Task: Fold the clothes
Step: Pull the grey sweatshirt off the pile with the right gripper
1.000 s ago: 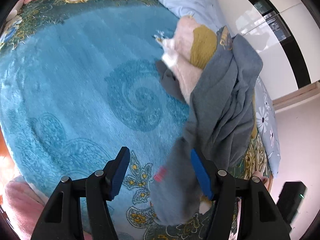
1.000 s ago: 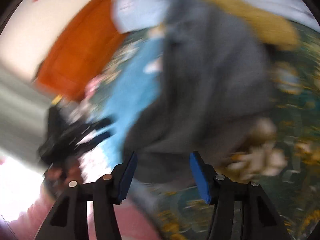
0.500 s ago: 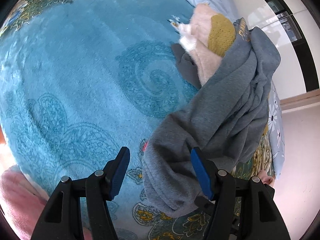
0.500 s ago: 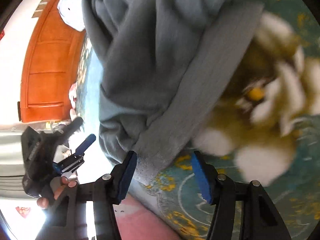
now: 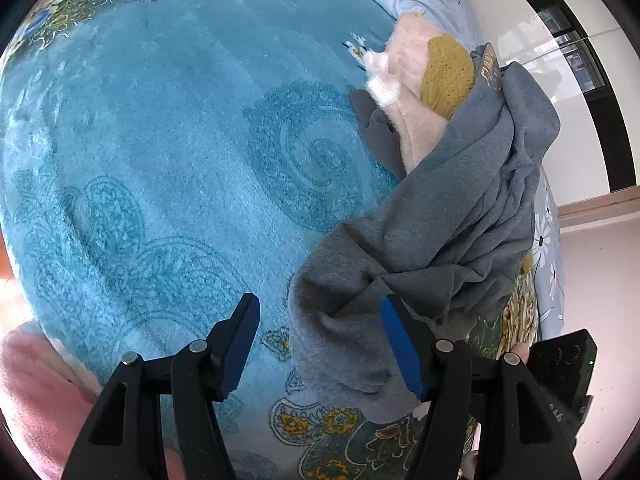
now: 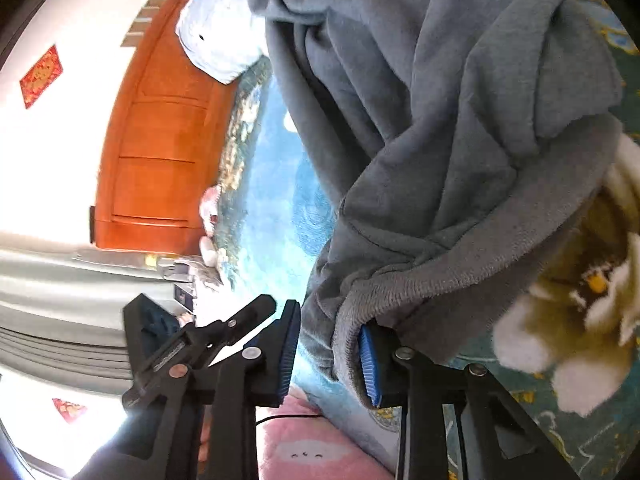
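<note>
The grey sweatshirt lay in a crumpled heap at the near right edge of the bed, on the teal plush blanket, its upper part draped over a pile of other clothes: a fluffy pink garment and a mustard knitted piece. Over the last second the right gripper had swung in from a blurred sweep and closed down on the sweatshirt's ribbed hem; its jaws now stood much narrower than half a second before, with the hem bunched between the blue pads, though whether the grip was fully firm could not be told. In the left wrist view the cloth had slid toward the camera and gathered into a tighter twist near the left gripper, whose jaws remained wide apart with nothing in them, the grey fabric lying just against the inner face of one finger. This suggested that the pick-up stage was under way: the garment was being pulled off the pile so it could be spread on the open blanket. No fold had yet been made, and the left gripper probably needed a second hold on the hem before spreading.
</note>
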{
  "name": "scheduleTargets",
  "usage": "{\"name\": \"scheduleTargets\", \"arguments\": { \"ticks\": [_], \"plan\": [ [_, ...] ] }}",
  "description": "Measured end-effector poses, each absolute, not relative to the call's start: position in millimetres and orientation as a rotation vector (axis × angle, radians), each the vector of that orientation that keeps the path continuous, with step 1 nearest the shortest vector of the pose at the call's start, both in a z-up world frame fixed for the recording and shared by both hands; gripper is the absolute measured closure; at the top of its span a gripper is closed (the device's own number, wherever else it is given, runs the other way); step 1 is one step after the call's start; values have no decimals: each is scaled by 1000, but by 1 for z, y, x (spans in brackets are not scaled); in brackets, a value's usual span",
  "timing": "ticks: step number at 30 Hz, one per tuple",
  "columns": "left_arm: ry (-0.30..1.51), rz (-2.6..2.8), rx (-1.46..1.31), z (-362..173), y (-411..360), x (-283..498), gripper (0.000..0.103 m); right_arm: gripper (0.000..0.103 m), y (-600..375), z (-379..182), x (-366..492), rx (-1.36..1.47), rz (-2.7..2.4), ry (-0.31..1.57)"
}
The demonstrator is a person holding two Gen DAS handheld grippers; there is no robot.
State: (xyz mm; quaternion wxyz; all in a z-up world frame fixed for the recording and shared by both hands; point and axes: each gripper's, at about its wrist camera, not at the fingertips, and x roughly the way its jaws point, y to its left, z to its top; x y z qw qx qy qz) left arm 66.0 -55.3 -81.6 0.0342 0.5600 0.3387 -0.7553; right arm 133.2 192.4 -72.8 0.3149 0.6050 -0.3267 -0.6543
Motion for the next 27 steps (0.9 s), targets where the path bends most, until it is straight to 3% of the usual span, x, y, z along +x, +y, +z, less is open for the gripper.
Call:
{"name": "scheduleTargets", "arguments": {
  "ticks": [9, 13, 15, 20, 27],
  "plan": [
    [1076, -2315, 1681, -76, -63, 84, 38, 67, 195, -115, 139, 1730, -1653, -651],
    [1139, -2301, 1679, -78, -61, 88, 38, 45, 218, -122, 147, 1759, -1640, -709],
    [1131, -2310, 1693, -78, -58, 90, 38, 42, 210, -140, 153, 1808, -1571, -796],
    [1091, -2322, 1700, -70, -72, 78, 38, 40, 192, -163, 166, 1878, -1557, -922],
    [1165, -2285, 1683, -86, -82, 74, 38, 44, 181, -116, 160, 1714, -1694, -810]
  ]
}}
